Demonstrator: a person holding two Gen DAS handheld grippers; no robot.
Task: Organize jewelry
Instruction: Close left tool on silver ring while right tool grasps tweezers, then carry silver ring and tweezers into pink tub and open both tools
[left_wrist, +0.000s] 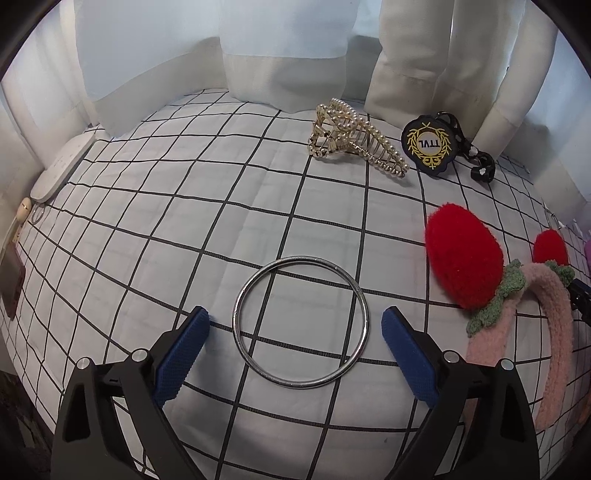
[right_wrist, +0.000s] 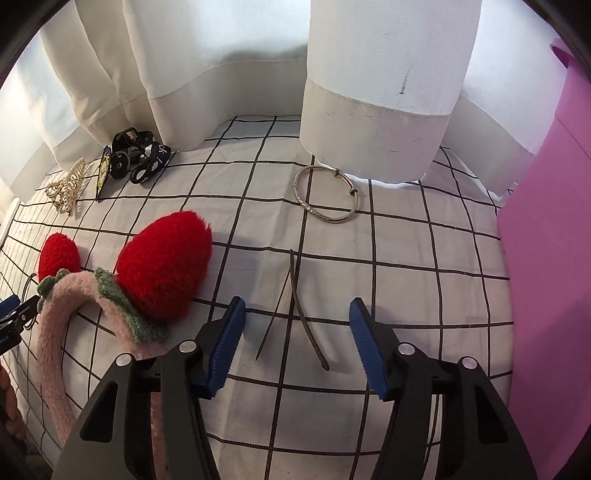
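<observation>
A plain silver bangle (left_wrist: 301, 259) lies flat on the checked sheet (left_wrist: 184, 221). My left gripper (left_wrist: 295, 314) stands open over it, with a blue pad on each side of the ring and neither touching it. In the right wrist view a dark two-pronged hairpin (right_wrist: 300, 314) lies on the sheet. My right gripper (right_wrist: 297, 303) is open with its pads on either side of the pin and clear of it. A second silver bracelet (right_wrist: 296, 188), with a patterned band, rests farther back near the curtain.
A pink fuzzy headband with red strawberries (left_wrist: 461, 258) (right_wrist: 162, 262) lies between the two grippers. A pearl hair claw (left_wrist: 351, 136), a black badge (left_wrist: 428, 144) and a black chain (left_wrist: 476, 158) sit by the curtains (right_wrist: 376, 92). A purple panel (right_wrist: 546, 258) is at the right, a white device (left_wrist: 62, 162) at the left.
</observation>
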